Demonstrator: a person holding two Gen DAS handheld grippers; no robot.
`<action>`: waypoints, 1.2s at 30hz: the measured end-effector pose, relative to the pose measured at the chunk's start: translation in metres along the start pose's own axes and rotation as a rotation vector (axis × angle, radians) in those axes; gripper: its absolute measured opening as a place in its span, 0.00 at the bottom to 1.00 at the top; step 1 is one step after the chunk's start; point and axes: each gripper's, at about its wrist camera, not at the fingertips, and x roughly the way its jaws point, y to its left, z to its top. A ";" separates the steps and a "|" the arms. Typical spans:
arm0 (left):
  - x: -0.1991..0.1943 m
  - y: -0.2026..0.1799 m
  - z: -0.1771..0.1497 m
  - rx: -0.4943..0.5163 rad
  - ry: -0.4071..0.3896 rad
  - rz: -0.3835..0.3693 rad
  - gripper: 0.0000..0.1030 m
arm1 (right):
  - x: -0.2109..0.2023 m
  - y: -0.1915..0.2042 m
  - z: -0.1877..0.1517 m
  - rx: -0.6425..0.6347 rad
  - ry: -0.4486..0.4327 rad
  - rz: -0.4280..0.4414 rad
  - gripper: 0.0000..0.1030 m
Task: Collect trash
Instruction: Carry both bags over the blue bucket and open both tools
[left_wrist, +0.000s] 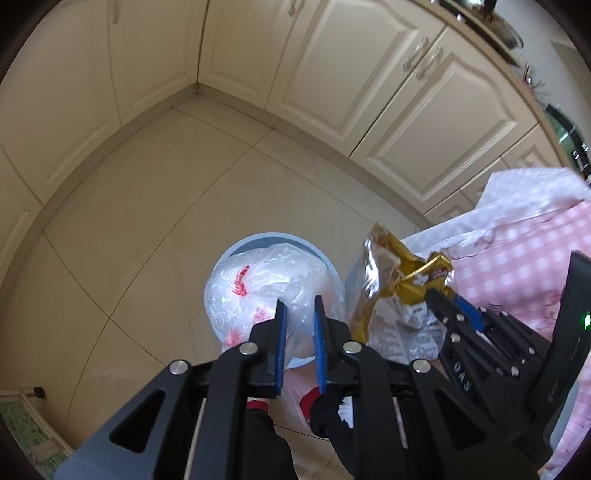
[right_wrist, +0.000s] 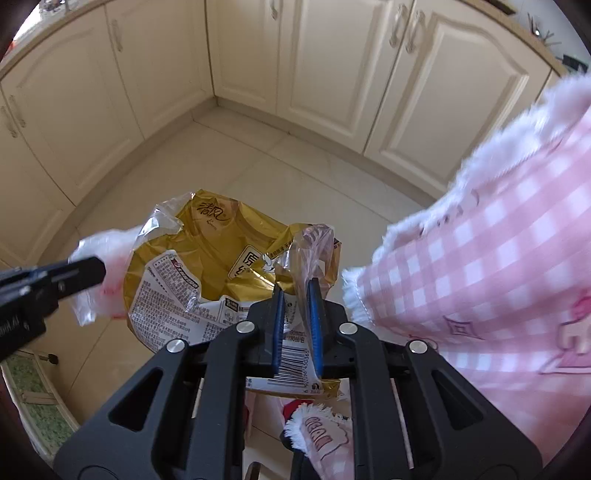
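A gold and clear plastic wrapper (right_wrist: 207, 266) with printed text hangs from my right gripper (right_wrist: 297, 291), whose blue pads are shut on its edge. In the left wrist view the wrapper (left_wrist: 384, 284) hangs just right of a light blue trash bin (left_wrist: 334, 275) lined with a clear bag (left_wrist: 258, 291) with red print. My left gripper (left_wrist: 300, 314) hovers over the bin, its jaws slightly apart around a fold of the bag. The right gripper (left_wrist: 448, 301) shows at the right in the left wrist view. The left gripper's fingers (right_wrist: 79, 273) show at the left in the right wrist view.
Cream cabinet doors (left_wrist: 369, 92) line the corner of a beige tiled floor (left_wrist: 147, 221). A pink checked sleeve (right_wrist: 498, 277) fills the right side. A green mat (left_wrist: 22, 428) lies at the lower left.
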 end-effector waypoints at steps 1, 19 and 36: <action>0.008 -0.004 0.003 0.010 0.012 -0.003 0.12 | 0.006 -0.002 -0.001 0.003 0.008 -0.003 0.13; 0.024 -0.001 0.014 -0.031 0.011 0.021 0.48 | 0.053 -0.005 -0.002 0.026 0.057 0.007 0.13; 0.009 0.023 0.002 -0.083 -0.021 0.058 0.48 | 0.049 0.030 0.017 0.001 -0.005 0.056 0.18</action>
